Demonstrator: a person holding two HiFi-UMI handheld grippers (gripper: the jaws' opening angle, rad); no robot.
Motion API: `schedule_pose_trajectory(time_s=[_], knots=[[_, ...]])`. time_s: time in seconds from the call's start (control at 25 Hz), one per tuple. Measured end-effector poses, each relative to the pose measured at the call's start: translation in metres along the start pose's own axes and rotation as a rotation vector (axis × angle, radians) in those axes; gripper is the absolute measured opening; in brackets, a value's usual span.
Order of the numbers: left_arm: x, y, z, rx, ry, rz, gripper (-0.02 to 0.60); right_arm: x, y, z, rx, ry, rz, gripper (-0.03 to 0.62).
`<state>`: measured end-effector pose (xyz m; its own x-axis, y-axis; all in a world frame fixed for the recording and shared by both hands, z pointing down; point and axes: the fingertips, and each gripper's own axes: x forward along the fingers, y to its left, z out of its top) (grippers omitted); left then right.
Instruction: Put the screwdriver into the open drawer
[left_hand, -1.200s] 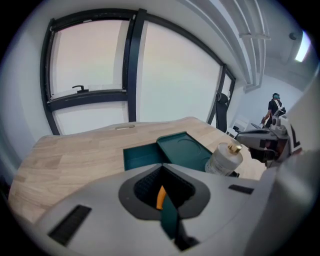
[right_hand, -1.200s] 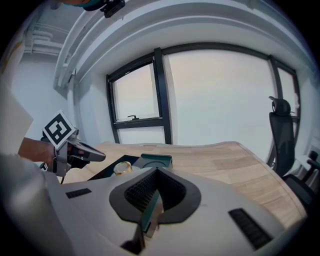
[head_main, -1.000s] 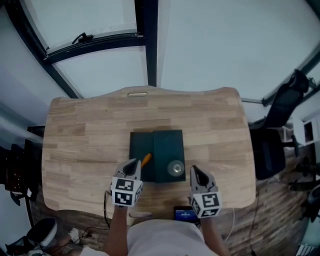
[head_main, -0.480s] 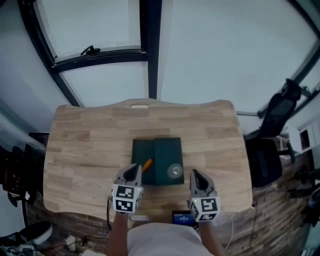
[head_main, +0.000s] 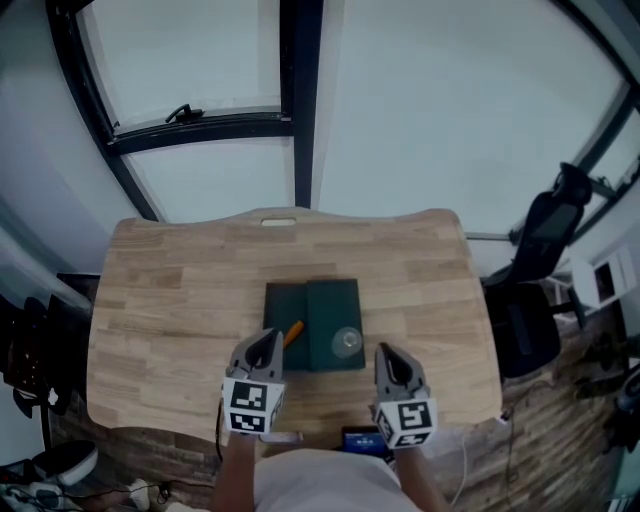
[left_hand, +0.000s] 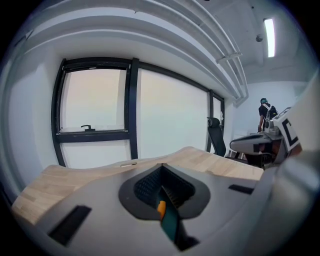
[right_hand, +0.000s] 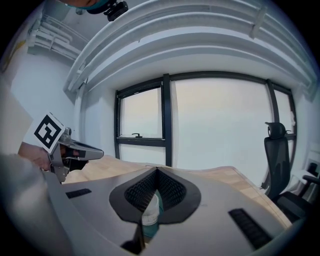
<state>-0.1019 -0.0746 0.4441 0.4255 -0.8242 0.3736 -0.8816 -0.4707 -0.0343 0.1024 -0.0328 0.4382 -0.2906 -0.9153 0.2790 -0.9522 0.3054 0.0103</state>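
Both grippers have come up a bit off the near table edge since the earlier frame, and the head view has tipped, so more window shows; screwdriver and box haven't shifted on the table. L gripper (head_main: 268, 338) hangs over the near part of the wooden table (head_main: 170, 300), jaws together w/ nothing btwn them, its marker cube (head_main: 250, 405) toward the person. R gripper (head_main: 384, 352) is level w/ it, well apart to the right, jaws also together and empty, w/ its own cube (head_main: 405, 422) at the back. Btwn and just beyond the two tips sits a dark green box (head_main: 335, 305), seen from above as two halves, L half darker. Orange-handled screwdriver (head_main: 293, 332) lies slanted on that L half near the front edge; can't tell from up here whether it's on top or inside a drawer. Small clear round container (head_main: 346, 341) sits on the R half, near the front. L gripper view looks over its closed tips at the orange handle; R gripper view at the clear container. Small lit screen (head_main: 360, 440) sits at the table's near edge by the person. Office chair (head_main: 545, 235) stands off the table's right side, window handle (head_main: 183, 113) beyond the far edge.
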Motion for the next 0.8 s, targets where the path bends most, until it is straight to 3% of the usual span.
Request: schedule_pose_trajectory(time_s=[0.8], knots=[[-0.0088,0.0024,-0.0020,-0.031,-0.010,-0.029,0.000,-0.0080,0.0075,-0.0013,-0.013,0.007,-0.013,-0.004]])
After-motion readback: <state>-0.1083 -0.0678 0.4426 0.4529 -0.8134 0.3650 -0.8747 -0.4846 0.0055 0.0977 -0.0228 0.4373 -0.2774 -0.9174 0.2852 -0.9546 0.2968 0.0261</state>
